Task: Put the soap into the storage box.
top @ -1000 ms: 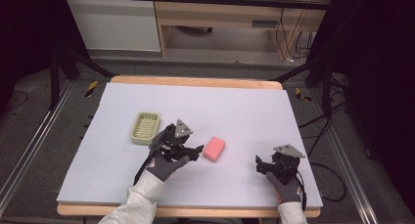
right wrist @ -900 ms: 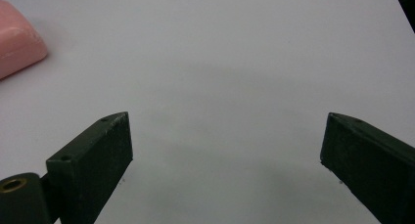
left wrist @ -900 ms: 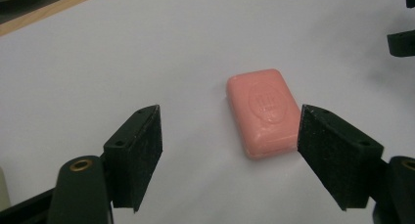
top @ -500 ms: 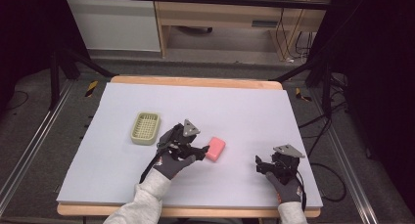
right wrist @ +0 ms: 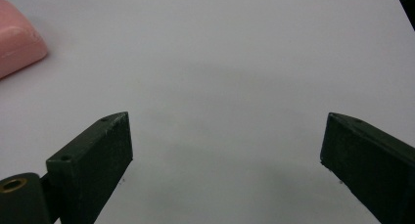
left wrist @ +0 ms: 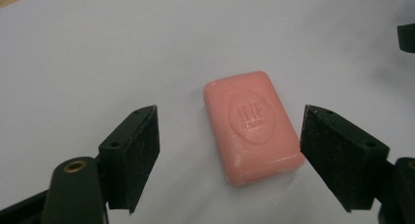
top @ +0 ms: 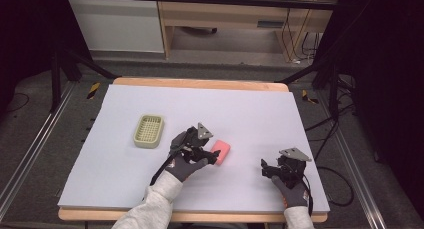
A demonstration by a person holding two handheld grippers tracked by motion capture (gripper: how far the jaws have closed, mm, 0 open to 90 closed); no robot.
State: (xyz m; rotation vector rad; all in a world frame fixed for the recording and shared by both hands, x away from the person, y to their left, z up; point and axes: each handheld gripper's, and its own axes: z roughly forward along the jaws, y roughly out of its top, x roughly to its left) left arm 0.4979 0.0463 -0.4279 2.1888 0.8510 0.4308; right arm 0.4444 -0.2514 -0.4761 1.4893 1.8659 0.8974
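Soap bar [left wrist: 252,126], pink, lies flat on the white table [top: 260,109], right of the green soap dish [top: 149,131]. My left gripper [left wrist: 230,150] has just been opening its jaws; the bar sits between the pads, untouched. Right gripper [right wrist: 227,150] hangs released over bare table. I judge the bar rigid, light and slick; I'd pinch across its long sides, mid-length, so it doesn't squirt out.

Bare table [top: 260,114] around pink soap [top: 221,152]; soap dish [top: 149,131] well left.
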